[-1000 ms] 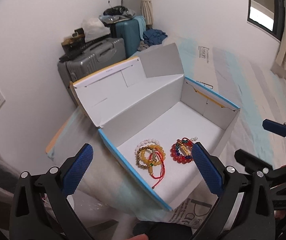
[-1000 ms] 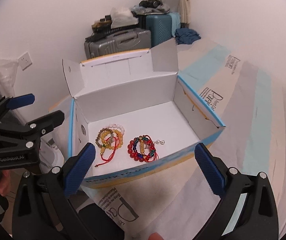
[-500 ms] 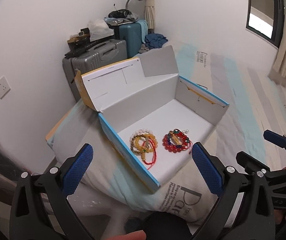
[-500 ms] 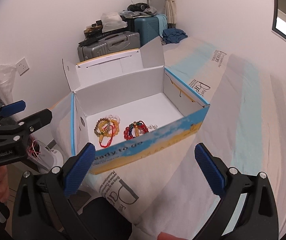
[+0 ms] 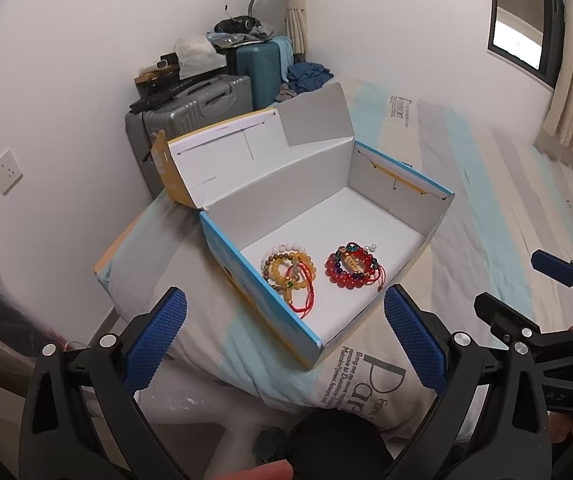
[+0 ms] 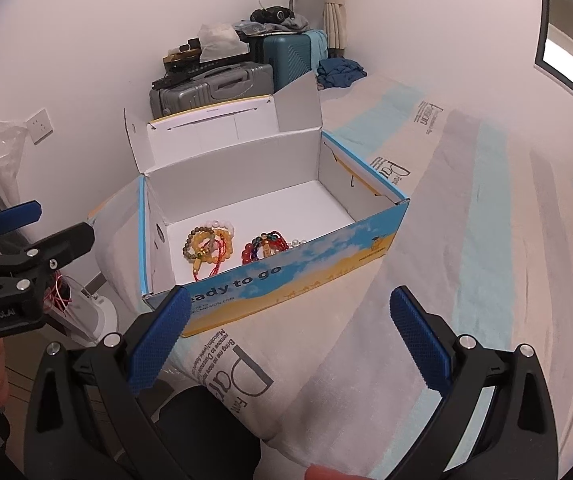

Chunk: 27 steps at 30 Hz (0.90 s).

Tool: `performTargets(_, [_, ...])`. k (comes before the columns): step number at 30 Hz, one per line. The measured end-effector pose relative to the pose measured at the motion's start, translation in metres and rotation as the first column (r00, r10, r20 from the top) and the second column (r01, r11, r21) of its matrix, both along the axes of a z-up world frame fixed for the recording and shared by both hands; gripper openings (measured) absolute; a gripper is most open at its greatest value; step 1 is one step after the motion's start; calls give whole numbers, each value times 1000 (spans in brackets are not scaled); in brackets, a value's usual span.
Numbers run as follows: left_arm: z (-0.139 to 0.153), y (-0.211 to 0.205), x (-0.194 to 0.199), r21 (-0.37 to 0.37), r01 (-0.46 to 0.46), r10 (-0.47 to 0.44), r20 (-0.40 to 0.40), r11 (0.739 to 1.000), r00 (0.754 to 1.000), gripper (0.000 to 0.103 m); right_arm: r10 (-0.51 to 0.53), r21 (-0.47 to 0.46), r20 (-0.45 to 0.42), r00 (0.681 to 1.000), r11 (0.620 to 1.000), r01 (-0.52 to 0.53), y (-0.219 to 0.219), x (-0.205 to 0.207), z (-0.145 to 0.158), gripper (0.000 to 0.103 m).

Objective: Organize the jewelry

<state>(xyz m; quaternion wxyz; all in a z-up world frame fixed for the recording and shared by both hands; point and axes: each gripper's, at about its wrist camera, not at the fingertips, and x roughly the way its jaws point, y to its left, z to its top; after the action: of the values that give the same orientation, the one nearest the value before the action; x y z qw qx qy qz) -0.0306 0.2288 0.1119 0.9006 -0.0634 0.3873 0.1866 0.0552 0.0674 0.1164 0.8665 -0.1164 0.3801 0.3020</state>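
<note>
Jewelry sits in two heaps on the floor of the open box (image 5: pixel 402 196) on the bed (image 6: pixel 486 240): yellow and wooden bracelets (image 5: pixel 288 270) at left, red bead bracelets (image 5: pixel 352 270) just right of them, apart. Left gripper (image 5: pixel 284 340) and right gripper (image 6: pixel 286 334) hang near the box's front, jaws released and empty. Closing the lid looks next; push its far flap gently, avoiding jolting the heaps.
</note>
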Motion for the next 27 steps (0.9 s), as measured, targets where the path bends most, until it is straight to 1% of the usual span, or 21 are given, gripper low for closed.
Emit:
performTargets(3, [-1,0,-1,3,-1,1,-2,1000,1000,97,0,-3,6,1000,1000,0,1,-1,1,96])
performTargets(6, [-1,-1,0,23,-5,5,-1,1000,1000,97,-2,-5,5,1000,1000,2,2,-1,1,96])
performTargets(20, [-8,-1,2,35,-5,6,-29,999,1000,97,-15,-33,3,1000,999,15,5,0,-1,96])
performTargets(27, [-8,1,0,29,-9,9,-7,1000,1000,97,-19,-42,6,1000,999,20,8,0,-3,96])
